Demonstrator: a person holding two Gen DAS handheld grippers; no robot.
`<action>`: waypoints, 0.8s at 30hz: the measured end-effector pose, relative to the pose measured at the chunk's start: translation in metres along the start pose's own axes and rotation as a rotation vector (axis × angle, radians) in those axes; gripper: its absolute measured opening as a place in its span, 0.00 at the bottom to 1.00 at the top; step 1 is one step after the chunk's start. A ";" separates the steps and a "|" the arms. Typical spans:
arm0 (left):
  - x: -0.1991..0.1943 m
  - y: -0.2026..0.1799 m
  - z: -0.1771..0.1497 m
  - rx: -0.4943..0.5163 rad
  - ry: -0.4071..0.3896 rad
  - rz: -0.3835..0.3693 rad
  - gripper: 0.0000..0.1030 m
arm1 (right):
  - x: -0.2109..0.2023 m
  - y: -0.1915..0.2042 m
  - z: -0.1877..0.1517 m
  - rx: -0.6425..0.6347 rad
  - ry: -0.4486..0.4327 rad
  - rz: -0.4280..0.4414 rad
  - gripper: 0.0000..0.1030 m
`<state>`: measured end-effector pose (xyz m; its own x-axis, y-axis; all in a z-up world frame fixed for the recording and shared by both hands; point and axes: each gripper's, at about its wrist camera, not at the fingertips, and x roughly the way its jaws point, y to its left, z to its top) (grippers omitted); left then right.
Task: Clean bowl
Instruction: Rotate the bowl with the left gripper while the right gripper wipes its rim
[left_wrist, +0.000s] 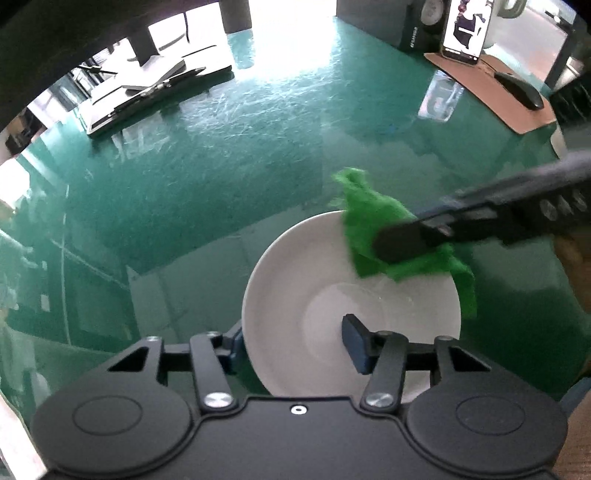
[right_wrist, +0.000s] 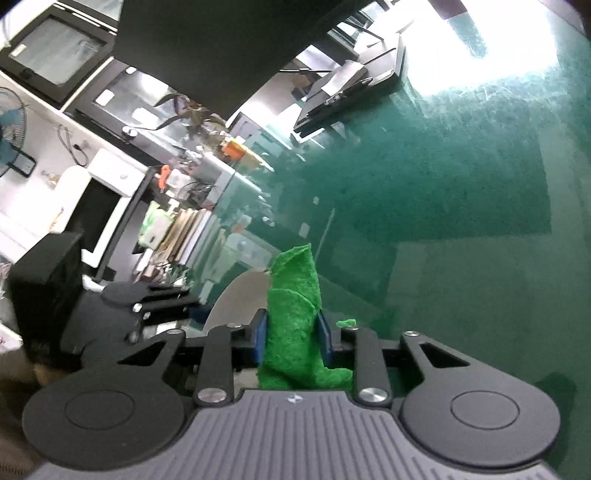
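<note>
White bowl (left_wrist: 295, 295) sits on the green glass tabletop (left_wrist: 221, 166) with the left gripper (left_wrist: 295, 341) apparently clamped across its near rim, one finger inside and one outside, while the right gripper (right_wrist: 291, 334) pinches a green cloth (right_wrist: 291, 317) over the far rim.
</note>
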<state>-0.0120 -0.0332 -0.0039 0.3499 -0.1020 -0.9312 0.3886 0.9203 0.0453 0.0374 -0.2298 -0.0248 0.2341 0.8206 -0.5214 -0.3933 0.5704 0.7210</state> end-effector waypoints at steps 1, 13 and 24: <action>0.000 0.000 0.000 0.000 0.000 -0.001 0.50 | 0.005 0.002 0.004 -0.010 0.001 0.002 0.29; 0.003 0.005 0.001 -0.017 -0.005 0.010 0.60 | -0.004 -0.069 -0.016 0.561 -0.057 0.287 0.68; 0.004 0.005 0.001 -0.029 -0.010 0.014 0.67 | -0.006 -0.086 -0.024 0.675 -0.073 0.284 0.18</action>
<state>-0.0077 -0.0291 -0.0070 0.3633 -0.0929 -0.9270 0.3586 0.9323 0.0471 0.0481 -0.2849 -0.0945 0.2726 0.9270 -0.2576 0.1795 0.2140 0.9602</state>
